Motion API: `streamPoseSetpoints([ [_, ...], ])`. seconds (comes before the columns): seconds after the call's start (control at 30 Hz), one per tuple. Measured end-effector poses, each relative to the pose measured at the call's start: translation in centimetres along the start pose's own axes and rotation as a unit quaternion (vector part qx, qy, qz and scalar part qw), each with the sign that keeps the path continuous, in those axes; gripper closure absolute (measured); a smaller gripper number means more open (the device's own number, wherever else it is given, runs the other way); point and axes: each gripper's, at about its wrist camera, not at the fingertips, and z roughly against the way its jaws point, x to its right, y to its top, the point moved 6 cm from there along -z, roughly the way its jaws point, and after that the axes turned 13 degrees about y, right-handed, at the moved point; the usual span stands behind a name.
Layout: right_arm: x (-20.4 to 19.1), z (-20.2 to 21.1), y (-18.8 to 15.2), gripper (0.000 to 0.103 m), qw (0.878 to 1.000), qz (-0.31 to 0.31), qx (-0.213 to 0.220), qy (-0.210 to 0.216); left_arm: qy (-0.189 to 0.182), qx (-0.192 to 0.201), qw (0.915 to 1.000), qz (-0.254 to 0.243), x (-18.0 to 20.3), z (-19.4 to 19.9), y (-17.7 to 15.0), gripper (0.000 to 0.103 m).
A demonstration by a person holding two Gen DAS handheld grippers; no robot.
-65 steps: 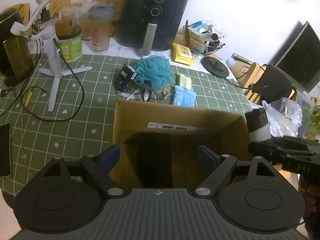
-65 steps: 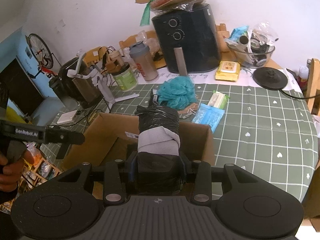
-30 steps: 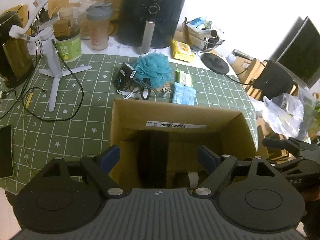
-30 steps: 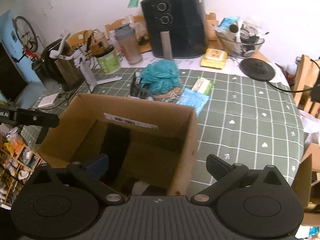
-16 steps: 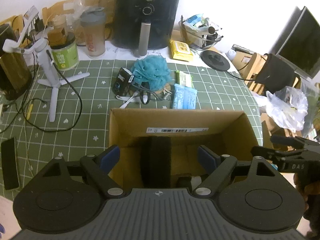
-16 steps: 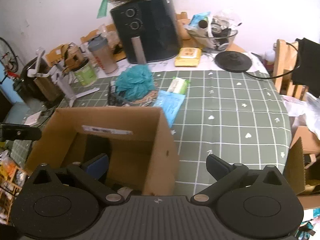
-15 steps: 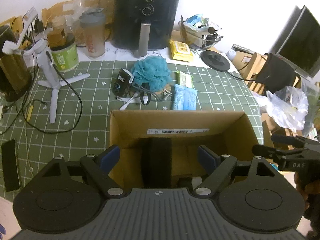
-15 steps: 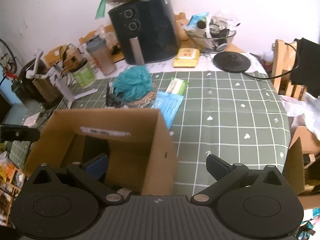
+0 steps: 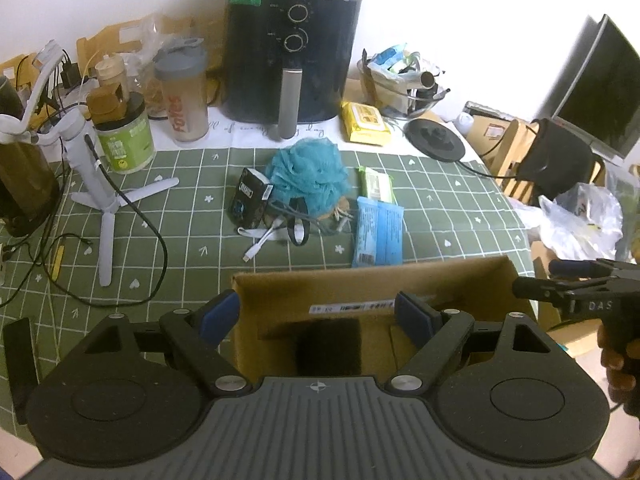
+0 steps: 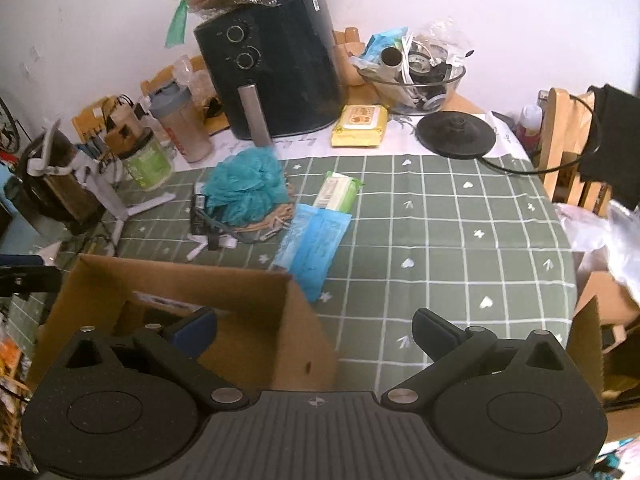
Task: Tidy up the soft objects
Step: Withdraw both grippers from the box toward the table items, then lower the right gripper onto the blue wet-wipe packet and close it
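The teal pouf (image 9: 307, 175) lies on the green checked cloth (image 9: 440, 208), well beyond both claws, just in front of the black air fryer (image 9: 294, 46). A small black box (image 9: 250, 197) leans against its left side, and white cables (image 9: 260, 242) and a black strap trail from under it toward the camera. To its right lie a green wipes pack (image 9: 376, 185) and, nearer, a blue pack (image 9: 378, 236); a yellow pack (image 9: 365, 123) sits farther back beside the fryer. Between the pouf and the claws stands an open carton (image 9: 360, 288), its far wall carrying a white barcode label, with a dark item (image 9: 326, 346) inside against that wall. The left claw (image 9: 318, 314) hangs over the carton's near part with its blue-padded fingers (image 9: 220, 314) spread wide and nothing between them. The right claw (image 10: 314, 326) is also spread wide and empty, straddling the carton's right wall: its left finger is over the inside, its right finger over bare cloth; the pouf (image 10: 246, 186) lies ahead and to its left. A white tripod (image 9: 100, 176), a shaker bottle (image 9: 182, 92) and a green jar (image 9: 124, 136) stand at the left of the table.
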Motion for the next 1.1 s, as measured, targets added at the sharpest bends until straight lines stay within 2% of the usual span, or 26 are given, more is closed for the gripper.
streamPoseSetpoints([
  [0.1, 0.7, -0.8, 0.9, 0.0, 1.0, 0.009, -0.011, -0.014, 0.0, 0.005, 1.0, -0.002, -0.2, -0.4, 0.3, 0.018],
  [0.27, 1.4, -2.1, 2.5, 0.0, 0.999, 0.012, -0.013, 0.031, -0.002, 0.015, 0.9999, -0.005, -0.7, -0.8, 0.8, 0.018],
  [0.53, 1.9, -5.5, 6.1, 0.0, 0.997, 0.018, -0.024, 0.076, -0.002, 0.024, 0.9997, 0.0, -1.9, -1.2, 1.6, 0.018],
  [0.77, 2.4, -9.4, 8.1, 0.0, 0.995, 0.033, -0.04, 0.083, 0.003, 0.024, 0.9995, 0.019, -3.7, -1.6, 1.9, 0.018],
  [1.1, 3.2, -15.5, 8.0, 0.0, 0.988, 0.067, -0.111, 0.082, 0.004, -0.001, 0.9991, 0.043, -5.9, -2.7, 1.5, 0.018],
])
